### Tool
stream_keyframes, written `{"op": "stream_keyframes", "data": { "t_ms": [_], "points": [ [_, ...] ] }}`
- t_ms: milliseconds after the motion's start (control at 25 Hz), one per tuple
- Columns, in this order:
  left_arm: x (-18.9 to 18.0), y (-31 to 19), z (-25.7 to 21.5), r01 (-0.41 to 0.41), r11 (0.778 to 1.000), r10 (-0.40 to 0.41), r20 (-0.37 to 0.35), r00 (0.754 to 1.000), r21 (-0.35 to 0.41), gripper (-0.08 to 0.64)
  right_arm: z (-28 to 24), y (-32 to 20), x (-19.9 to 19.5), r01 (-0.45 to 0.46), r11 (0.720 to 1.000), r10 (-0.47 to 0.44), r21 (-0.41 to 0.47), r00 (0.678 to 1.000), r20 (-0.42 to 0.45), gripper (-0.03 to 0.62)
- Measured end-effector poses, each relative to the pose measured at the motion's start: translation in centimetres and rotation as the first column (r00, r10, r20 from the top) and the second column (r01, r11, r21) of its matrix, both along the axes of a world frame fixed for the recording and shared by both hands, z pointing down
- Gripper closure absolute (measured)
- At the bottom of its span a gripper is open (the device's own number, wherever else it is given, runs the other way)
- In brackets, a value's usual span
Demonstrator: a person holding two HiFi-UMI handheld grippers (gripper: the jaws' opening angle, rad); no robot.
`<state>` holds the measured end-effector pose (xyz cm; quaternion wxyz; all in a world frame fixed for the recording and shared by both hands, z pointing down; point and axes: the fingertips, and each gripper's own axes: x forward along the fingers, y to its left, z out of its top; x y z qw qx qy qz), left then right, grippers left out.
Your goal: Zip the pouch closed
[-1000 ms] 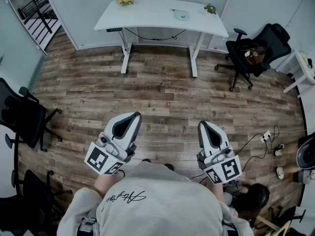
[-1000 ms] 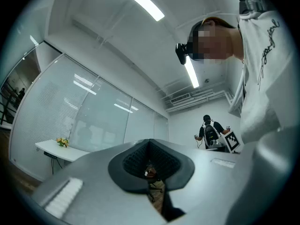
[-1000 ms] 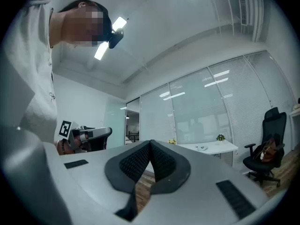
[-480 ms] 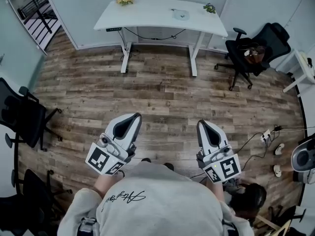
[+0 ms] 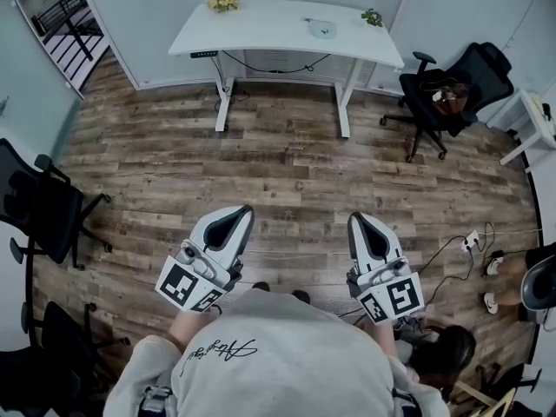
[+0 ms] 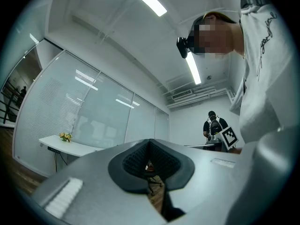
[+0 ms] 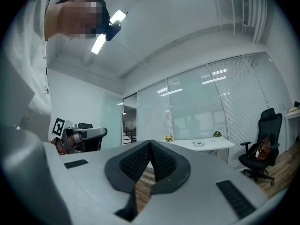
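Observation:
Both grippers are held close to the person's torso, high above the wooden floor. My left gripper (image 5: 241, 210) (image 6: 150, 142) is shut with nothing between its pads. Held the same way, my right gripper (image 5: 360, 220) (image 7: 151, 143) is also shut and empty. Far ahead stands a white desk (image 5: 261, 26) (image 7: 206, 146). A small pale flat object (image 5: 321, 29) lies on it; it is too small to tell whether it is the pouch. Each gripper view catches the other gripper at its side: the right gripper's marker cube (image 6: 229, 136) and the left gripper's body (image 7: 79, 134).
Yellow flowers (image 5: 222, 0) and a small plant (image 5: 372, 16) sit on the desk. Black office chairs stand at the left (image 5: 35, 202) and right (image 5: 452, 85). Cables and a power strip (image 5: 470, 241) lie on the floor at right. Another person (image 6: 213, 125) stands far off.

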<state>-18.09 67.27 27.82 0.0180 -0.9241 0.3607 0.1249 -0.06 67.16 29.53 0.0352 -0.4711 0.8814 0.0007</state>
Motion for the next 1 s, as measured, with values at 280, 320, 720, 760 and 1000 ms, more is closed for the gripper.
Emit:
{"op": "stream_keyframes", "data": {
  "t_ms": [280, 320, 720, 760, 1000],
  "points": [
    [-2.7, -0.7, 0.9, -0.014, 1.0, 0.015, 0.012, 1.0, -0.021, 0.56, 0.6, -0.4, -2.9, -0.03, 0.999, 0.03, -0.02, 1.0, -0.001, 0.591],
    [-3.2, -0.8, 1.1, -0.019, 1.0, 0.02, 0.014, 1.0, -0.022, 0.56, 0.8, -0.5, -3.3, -0.036, 0.999, 0.036, -0.021, 0.999, 0.0, 0.591],
    [-5.9, -2.1, 2.8, -0.066, 0.997, 0.067, 0.021, 0.998, -0.051, 0.56, 1.8, -0.8, -6.7, -0.07, 0.997, 0.07, -0.03, 0.997, 0.02, 0.591],
    [-5.8, -2.4, 2.8, -0.07, 0.996, 0.071, 0.018, 0.997, -0.051, 0.56, 1.8, -1.0, -6.7, -0.069, 0.997, 0.069, -0.032, 0.997, 0.018, 0.591],
    [-4.7, -4.8, 2.8, -0.095, 0.994, 0.096, 0.016, 0.995, -0.046, 0.56, 2.6, -3.4, -6.0, -0.076, 0.996, 0.078, -0.051, 0.997, 0.026, 0.591]
  ]
}}
